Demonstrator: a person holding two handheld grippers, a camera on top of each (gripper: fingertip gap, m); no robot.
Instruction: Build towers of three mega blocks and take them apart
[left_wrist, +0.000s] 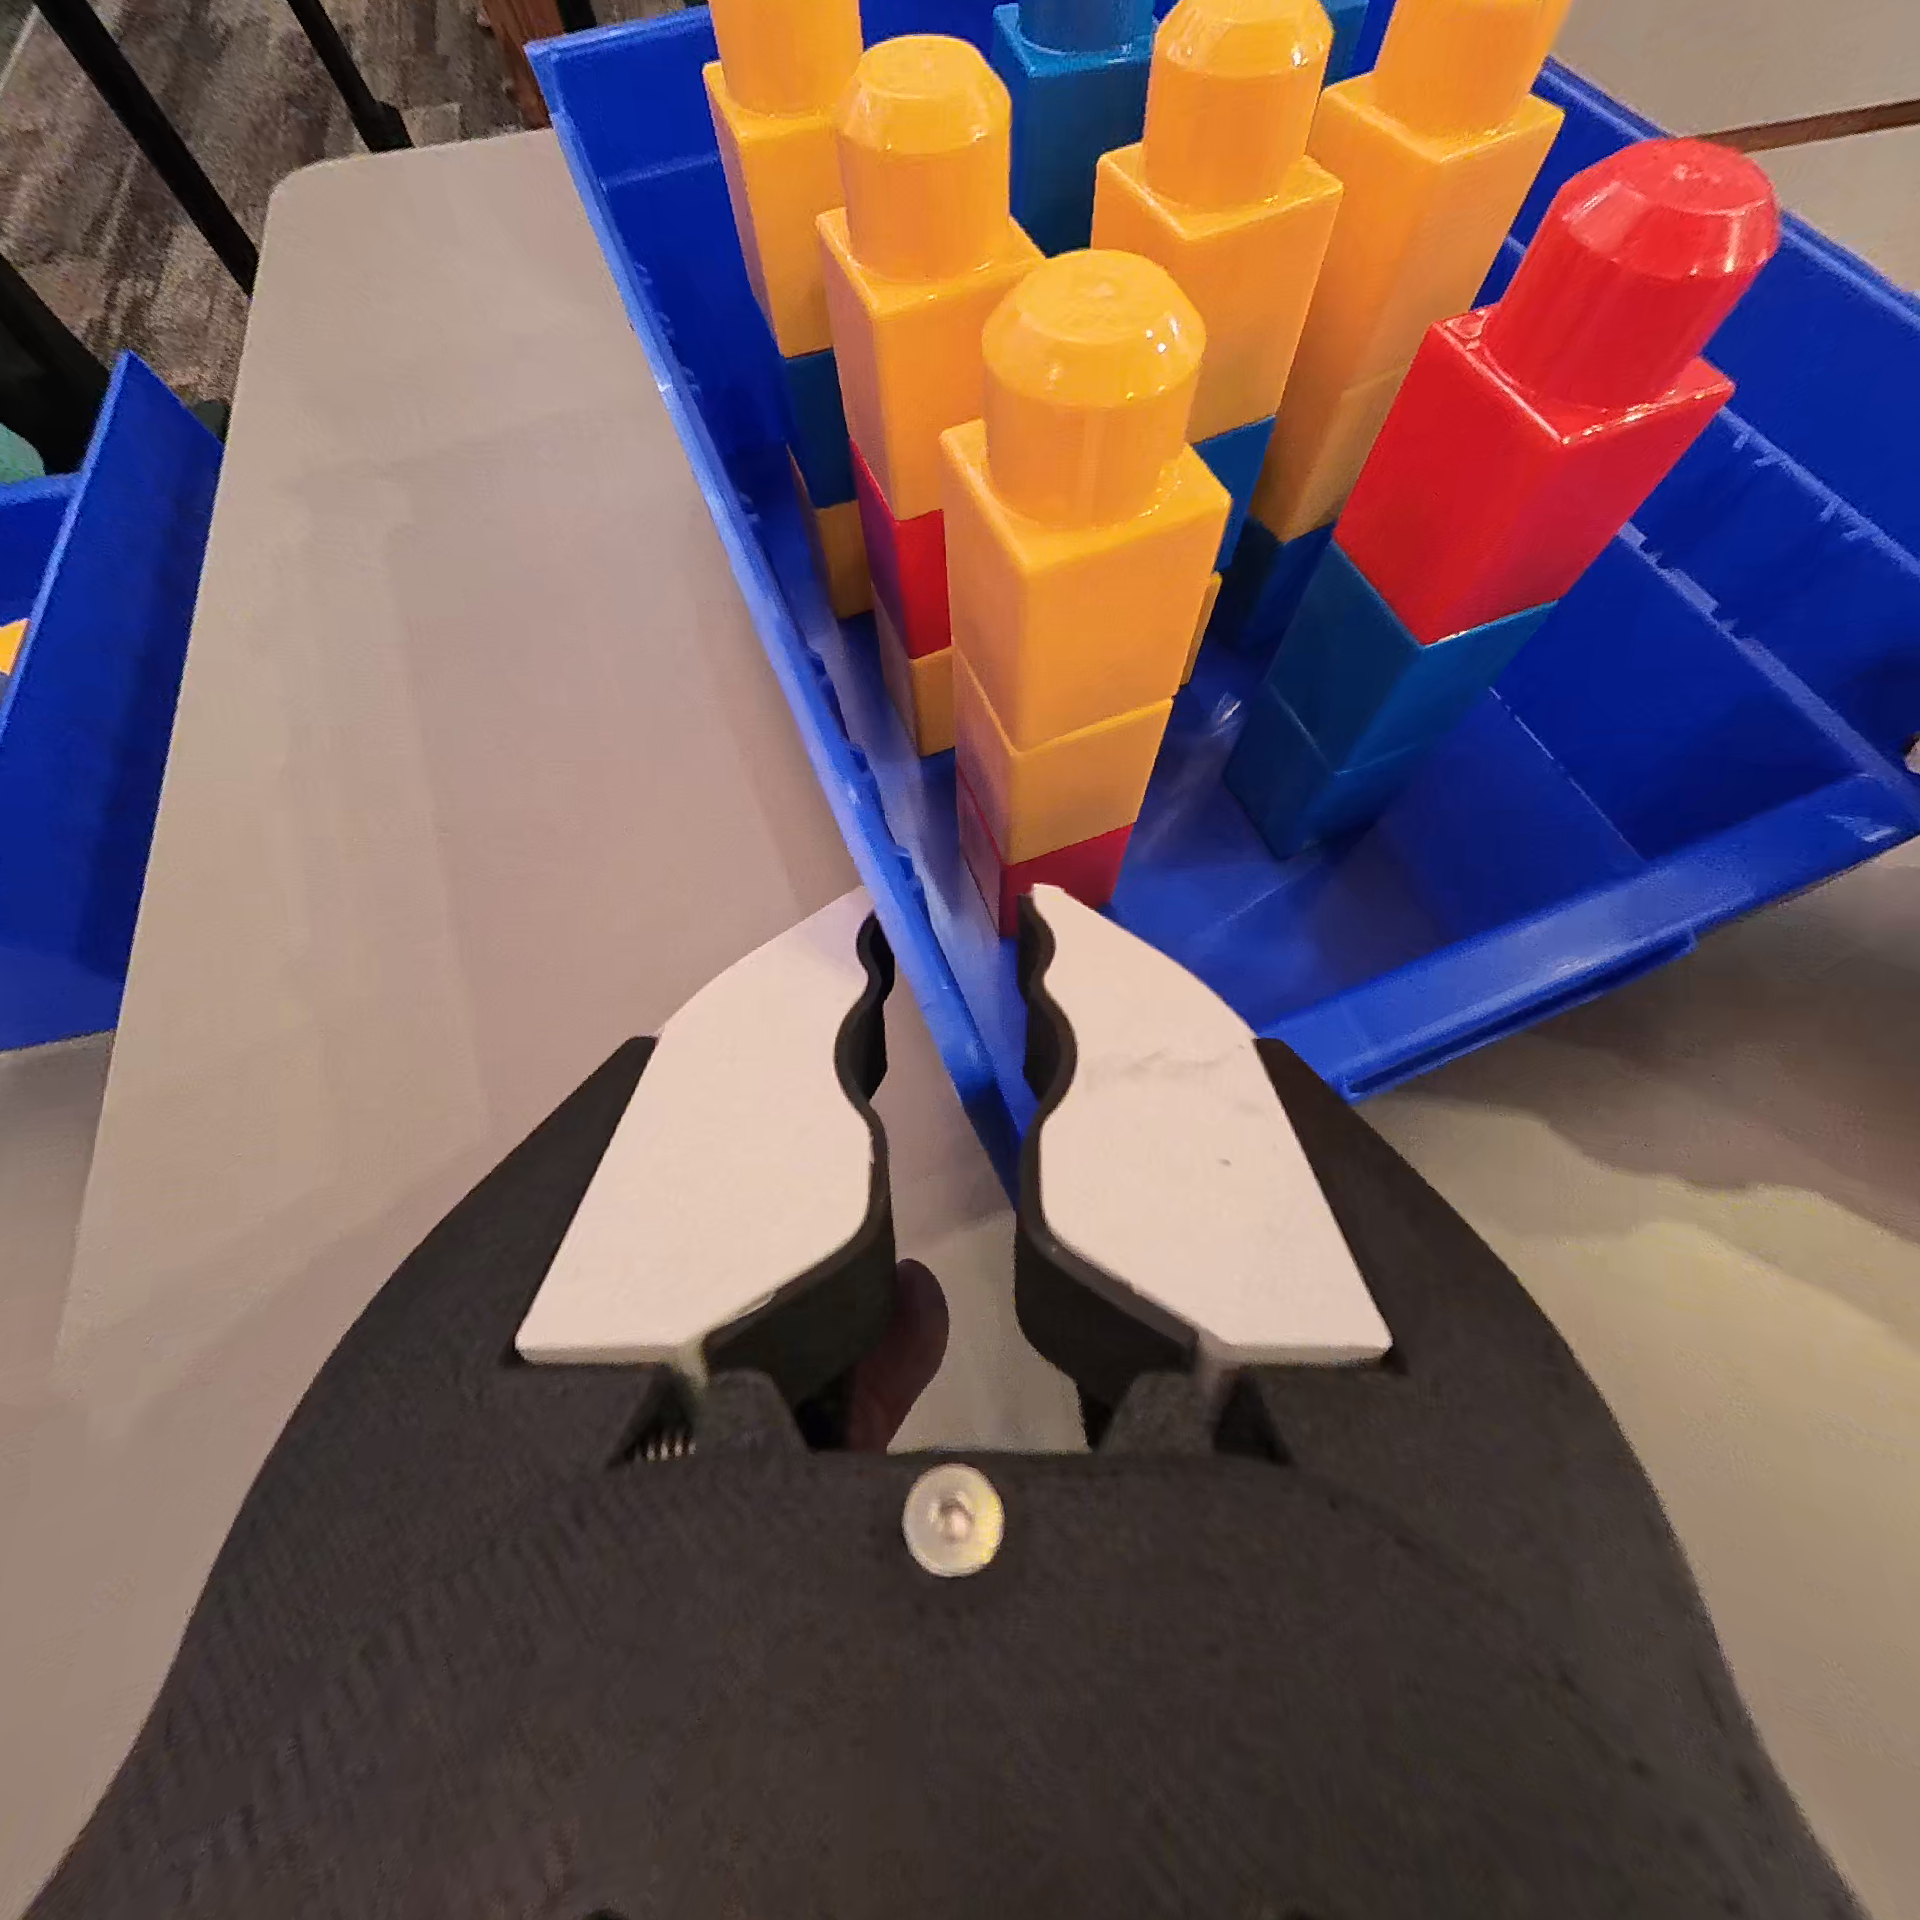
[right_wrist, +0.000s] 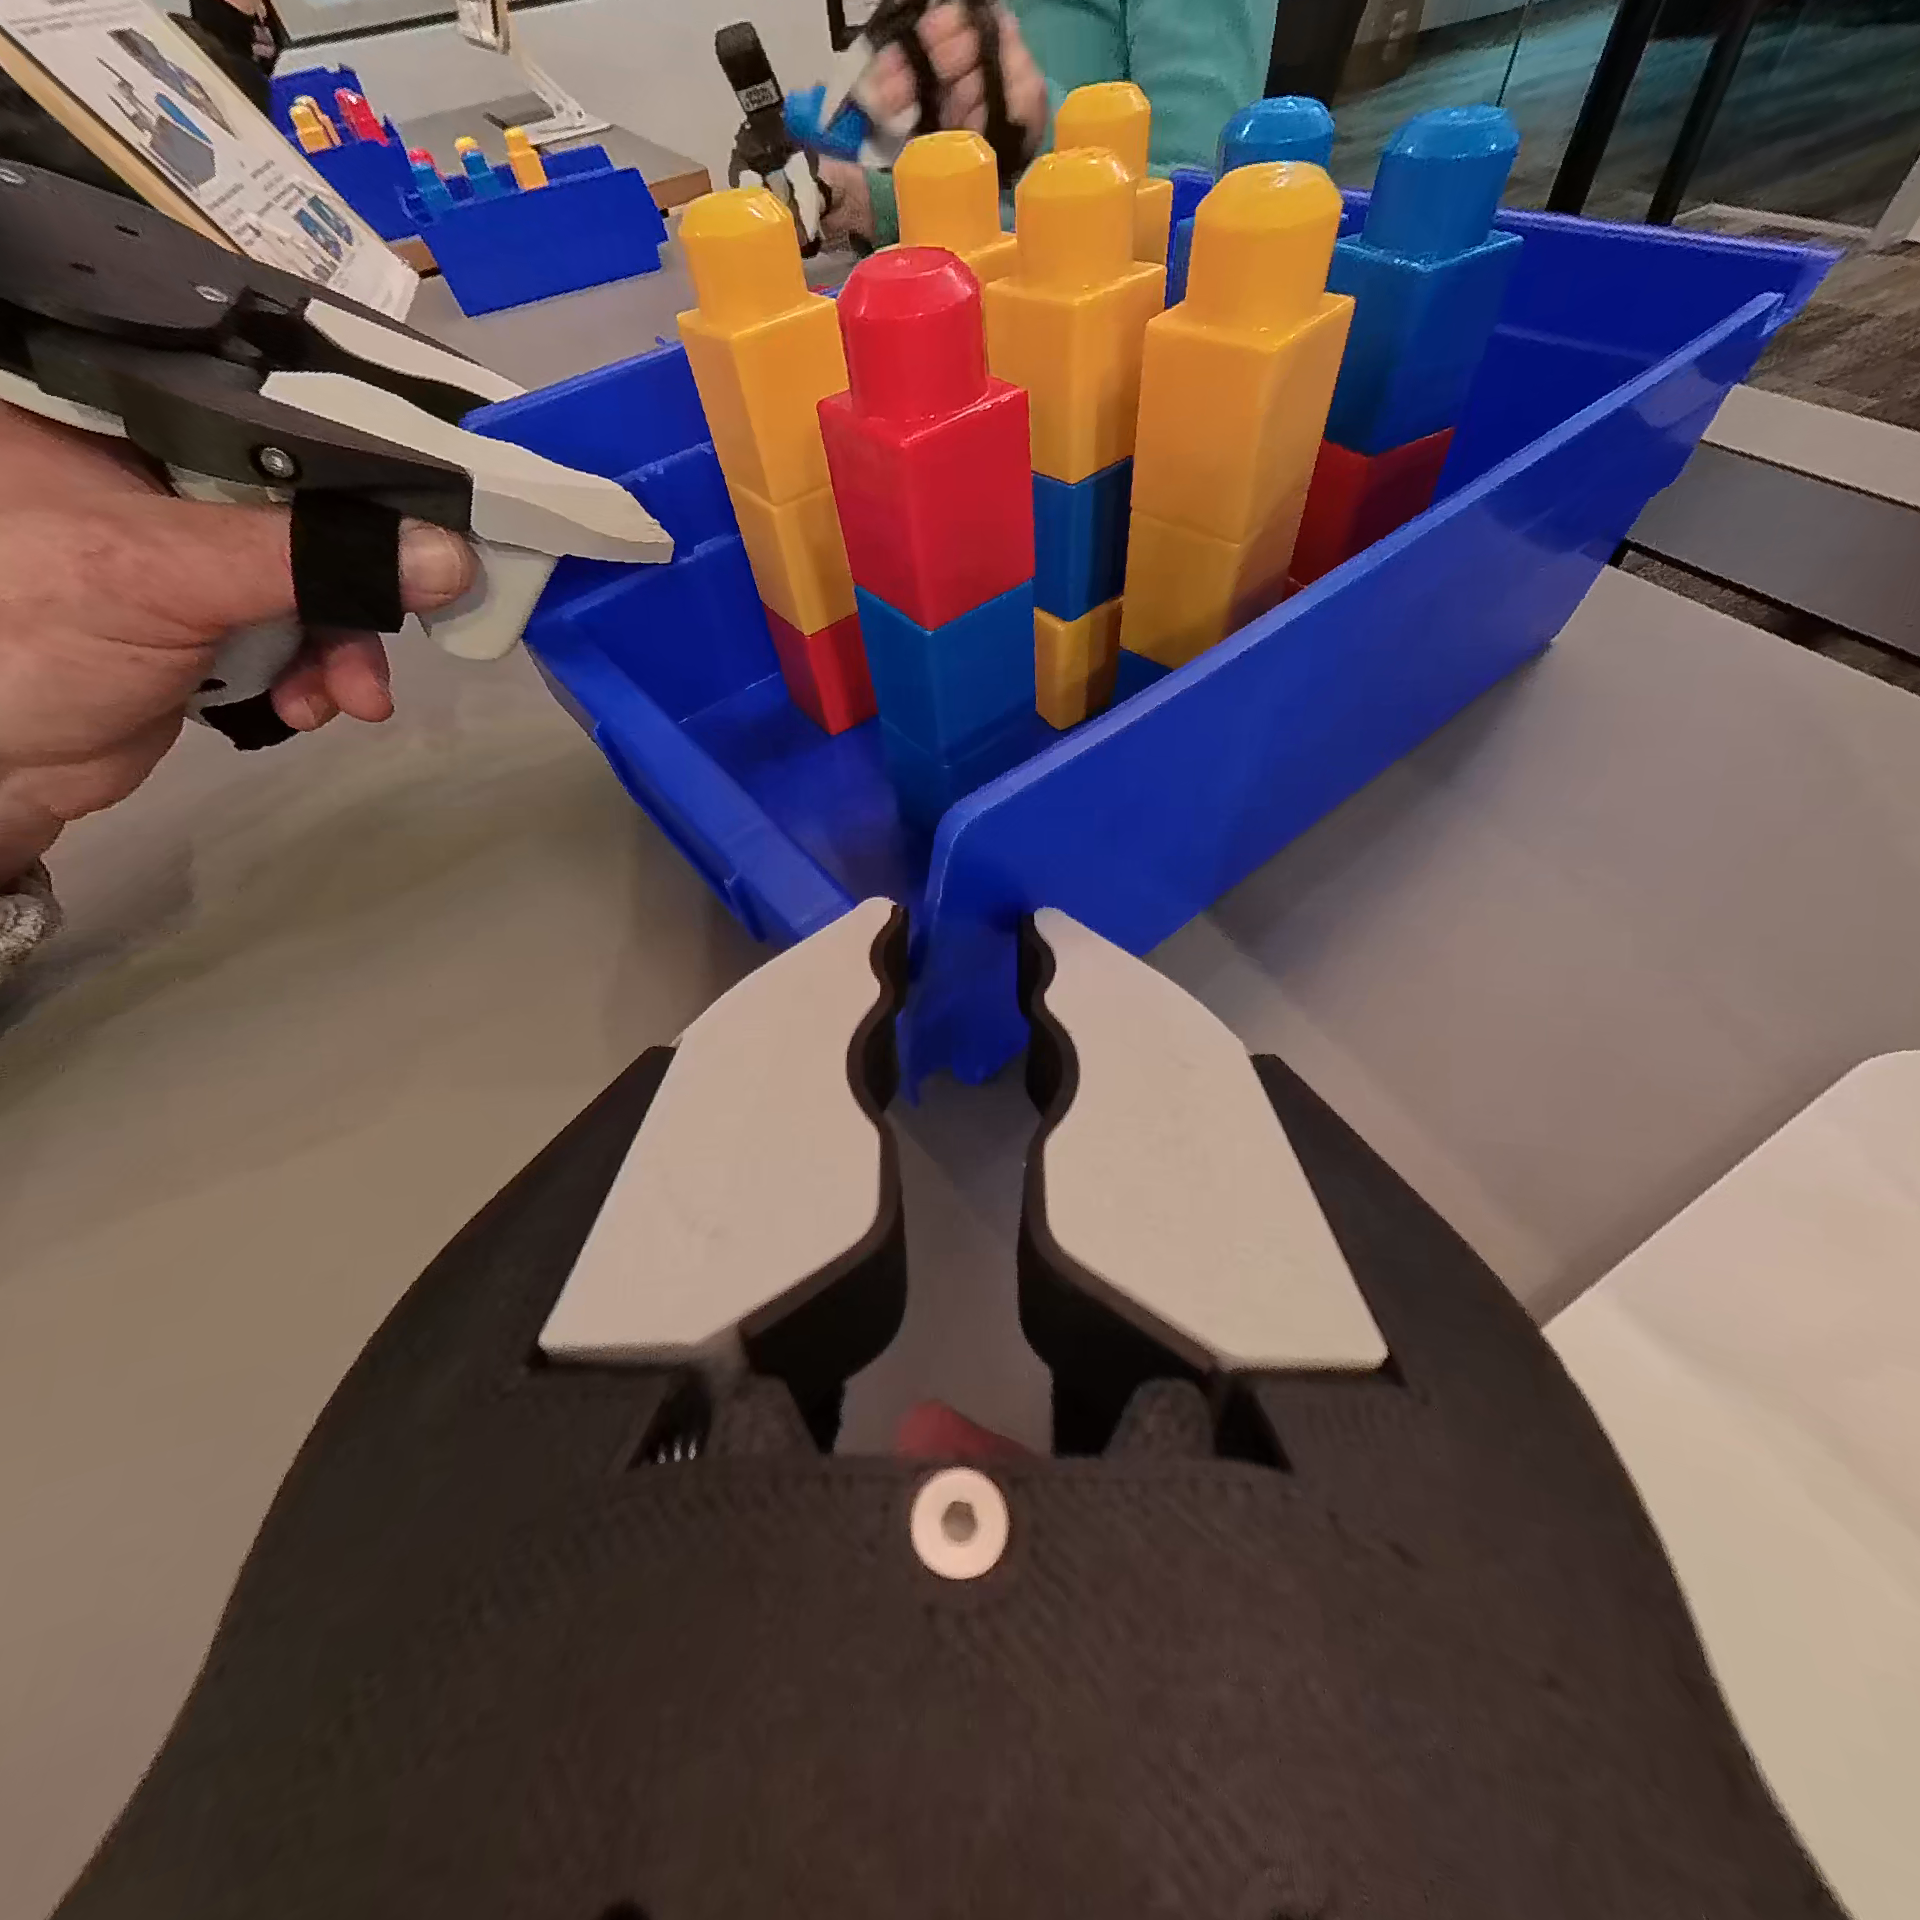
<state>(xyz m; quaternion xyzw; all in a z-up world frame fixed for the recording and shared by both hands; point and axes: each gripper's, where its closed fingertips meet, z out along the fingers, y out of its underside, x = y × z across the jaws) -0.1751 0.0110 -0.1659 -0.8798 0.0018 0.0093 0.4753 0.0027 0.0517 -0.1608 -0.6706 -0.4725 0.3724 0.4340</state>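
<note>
Mega block towers (right_wrist: 1070, 416), each three blocks tall, stand upright and packed together inside a blue plastic bin (right_wrist: 1403, 665) on a grey table (left_wrist: 416, 727). Both handheld grippers grasp the bin, probably to steady or shift it. The left gripper (left_wrist: 951, 935) pinches the bin's side wall at the corner near a yellow-and-red tower (left_wrist: 1081, 582) at twelve o'clock from its tips. The right gripper (right_wrist: 961, 935) clamps the bin's other near corner; a red-topped tower (right_wrist: 925, 488) rises at twelve o'clock beyond it.
</note>
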